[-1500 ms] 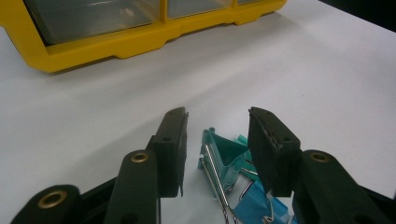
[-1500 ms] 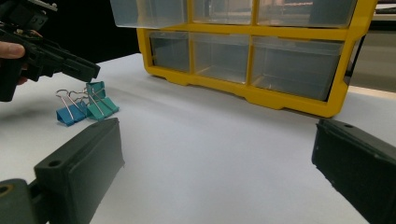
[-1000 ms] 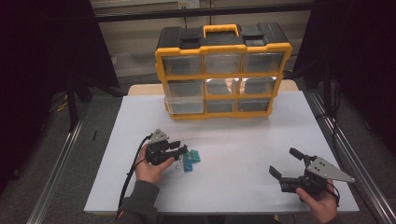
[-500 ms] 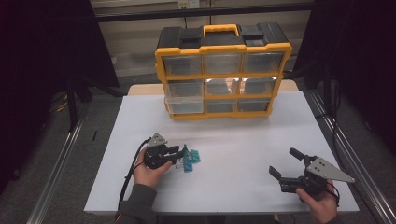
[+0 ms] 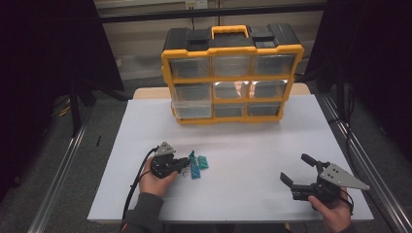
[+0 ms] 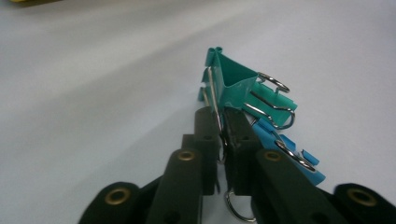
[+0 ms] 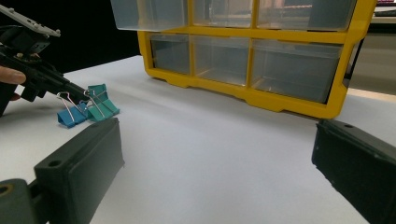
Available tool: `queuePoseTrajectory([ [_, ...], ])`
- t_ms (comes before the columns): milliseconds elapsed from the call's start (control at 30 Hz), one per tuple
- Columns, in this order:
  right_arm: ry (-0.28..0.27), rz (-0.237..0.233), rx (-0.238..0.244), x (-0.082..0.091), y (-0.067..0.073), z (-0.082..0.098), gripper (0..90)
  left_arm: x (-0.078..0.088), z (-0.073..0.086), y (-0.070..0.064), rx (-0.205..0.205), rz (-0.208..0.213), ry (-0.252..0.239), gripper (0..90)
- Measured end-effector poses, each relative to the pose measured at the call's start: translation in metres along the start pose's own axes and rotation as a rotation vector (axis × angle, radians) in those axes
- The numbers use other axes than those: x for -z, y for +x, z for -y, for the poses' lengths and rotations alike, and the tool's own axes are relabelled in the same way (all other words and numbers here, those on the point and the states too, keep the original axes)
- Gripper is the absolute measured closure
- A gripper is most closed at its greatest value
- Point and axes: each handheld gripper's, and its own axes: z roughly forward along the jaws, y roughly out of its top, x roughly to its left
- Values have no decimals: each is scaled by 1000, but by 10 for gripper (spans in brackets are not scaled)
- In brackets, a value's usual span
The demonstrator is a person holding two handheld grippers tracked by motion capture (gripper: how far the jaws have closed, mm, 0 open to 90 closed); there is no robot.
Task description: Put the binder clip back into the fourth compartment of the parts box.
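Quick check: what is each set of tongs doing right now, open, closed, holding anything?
Left tongs: just closed, pinching a wire handle of the teal binder clip.
Right tongs: open, holding nothing.

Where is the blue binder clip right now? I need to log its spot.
In the high view the blue binder clip lies on the white table left of centre, against the green binder clip, just beyond the left gripper, well in front of the yellow drawer organizer.

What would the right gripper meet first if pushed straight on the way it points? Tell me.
Probably the yellow organizer: the open right gripper points across bare white table at its lower drawers. Depth is hard to judge.
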Motion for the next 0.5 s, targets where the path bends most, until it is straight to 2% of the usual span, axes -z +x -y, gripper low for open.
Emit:
queuePoseTrajectory([
  [33,1,1,1,0,0,0,12,1,0,1,2,-9,1,891],
  [67,1,1,1,0,0,0,12,1,0,2,11,10,-8,891],
  [133,-1,2,-2,0,0,0,12,2,-1,4,9,3,-9,892],
  [267,-11,2,2,0,0,-1,12,6,-3,8,36,24,-27,896],
  [400,-12,-2,0,1,0,-1,12,16,-8,12,62,31,-40,896],
  [500,-10,-4,2,0,0,-1,12,24,-14,15,65,42,-57,896],
])
